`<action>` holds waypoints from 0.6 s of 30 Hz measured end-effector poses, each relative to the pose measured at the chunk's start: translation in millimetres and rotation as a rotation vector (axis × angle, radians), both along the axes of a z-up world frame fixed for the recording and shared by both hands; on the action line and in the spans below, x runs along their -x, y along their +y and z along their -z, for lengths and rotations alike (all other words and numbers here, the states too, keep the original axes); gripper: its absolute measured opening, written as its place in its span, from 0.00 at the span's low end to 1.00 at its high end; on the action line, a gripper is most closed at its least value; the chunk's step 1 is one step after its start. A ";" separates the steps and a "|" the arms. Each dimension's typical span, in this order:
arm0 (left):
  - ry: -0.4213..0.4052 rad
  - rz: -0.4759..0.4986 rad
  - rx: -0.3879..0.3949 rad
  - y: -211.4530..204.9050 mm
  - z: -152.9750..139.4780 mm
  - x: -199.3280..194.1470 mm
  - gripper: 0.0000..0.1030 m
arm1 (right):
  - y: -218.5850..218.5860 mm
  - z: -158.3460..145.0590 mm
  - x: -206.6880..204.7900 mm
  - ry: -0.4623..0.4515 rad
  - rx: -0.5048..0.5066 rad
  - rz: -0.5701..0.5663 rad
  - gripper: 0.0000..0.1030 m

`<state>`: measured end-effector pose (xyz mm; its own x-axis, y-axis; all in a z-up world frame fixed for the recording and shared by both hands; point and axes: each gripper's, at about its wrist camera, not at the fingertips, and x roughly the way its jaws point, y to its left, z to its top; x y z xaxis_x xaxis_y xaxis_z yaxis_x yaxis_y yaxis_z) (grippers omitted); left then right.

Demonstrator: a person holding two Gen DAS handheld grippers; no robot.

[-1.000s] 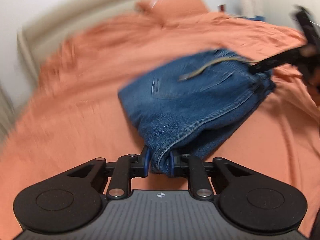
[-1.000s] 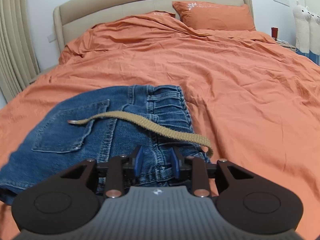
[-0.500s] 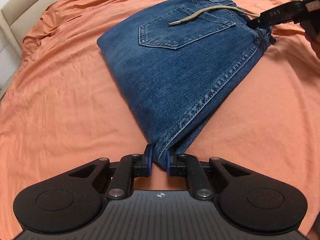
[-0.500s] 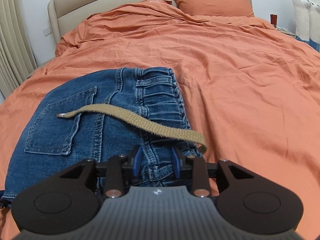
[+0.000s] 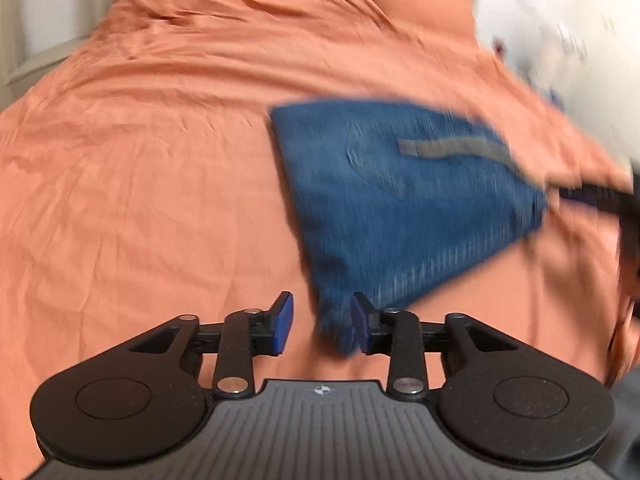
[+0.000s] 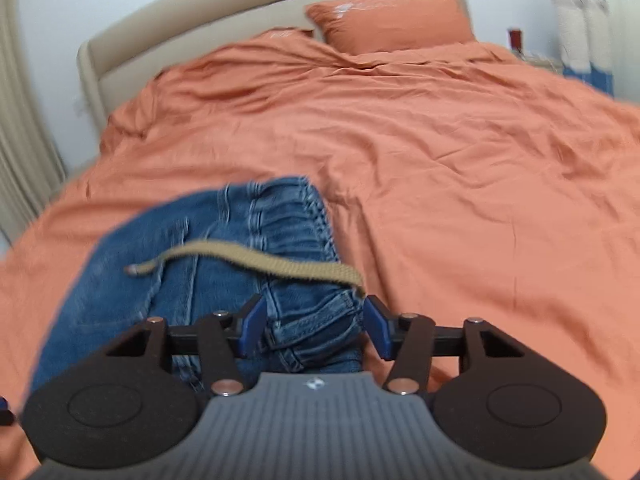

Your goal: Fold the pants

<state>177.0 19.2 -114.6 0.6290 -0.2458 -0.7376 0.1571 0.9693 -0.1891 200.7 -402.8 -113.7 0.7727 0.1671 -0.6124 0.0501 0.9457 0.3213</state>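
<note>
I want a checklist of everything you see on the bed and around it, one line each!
Surface: orange crumpled bedsheet covering the bed.
Job's things: folded blue denim pants lying on the sheet, a tan woven belt strap draped across them.
Clutter: nothing seen on the sheet besides the pants.
Grippers: left gripper has just been opening, jaws apart, pants corner between them, against the right-hand pad only; right gripper has just been opening, jaws apart either side of the waistband, not pressing.
Cables: nothing seen.
Surroundings: beige padded headboard, orange pillow, white stuffed toys beside the bed, blurred.
</note>
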 end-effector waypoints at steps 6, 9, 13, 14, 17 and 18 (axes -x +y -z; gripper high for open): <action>0.007 -0.168 0.193 15.4 -11.8 -39.6 0.54 | -15.2 4.1 -7.3 0.007 -0.129 0.022 0.62; 0.017 -0.199 0.222 14.4 -12.0 -61.5 0.57 | -11.7 3.3 -17.8 0.048 -0.097 -0.020 0.63; 0.041 -0.222 0.252 15.7 -2.8 -88.6 0.58 | -10.4 -5.9 -32.7 0.076 -0.052 -0.083 0.70; 0.051 -0.221 0.267 16.5 0.4 -95.3 0.58 | -10.8 -8.3 -38.2 0.089 -0.041 -0.099 0.71; 0.068 -0.216 0.305 19.2 11.7 -108.4 0.67 | -14.9 -13.3 -60.9 0.131 -0.046 -0.125 0.72; 0.075 -0.212 0.316 20.7 16.5 -111.3 0.67 | -17.3 -13.1 -69.4 0.150 -0.061 -0.131 0.73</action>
<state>288.3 39.8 -131.2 0.6374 -0.3389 -0.6920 -0.0661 0.8707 -0.4873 270.1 -420.1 -100.6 0.6427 0.3003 -0.7048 -0.0199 0.9262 0.3766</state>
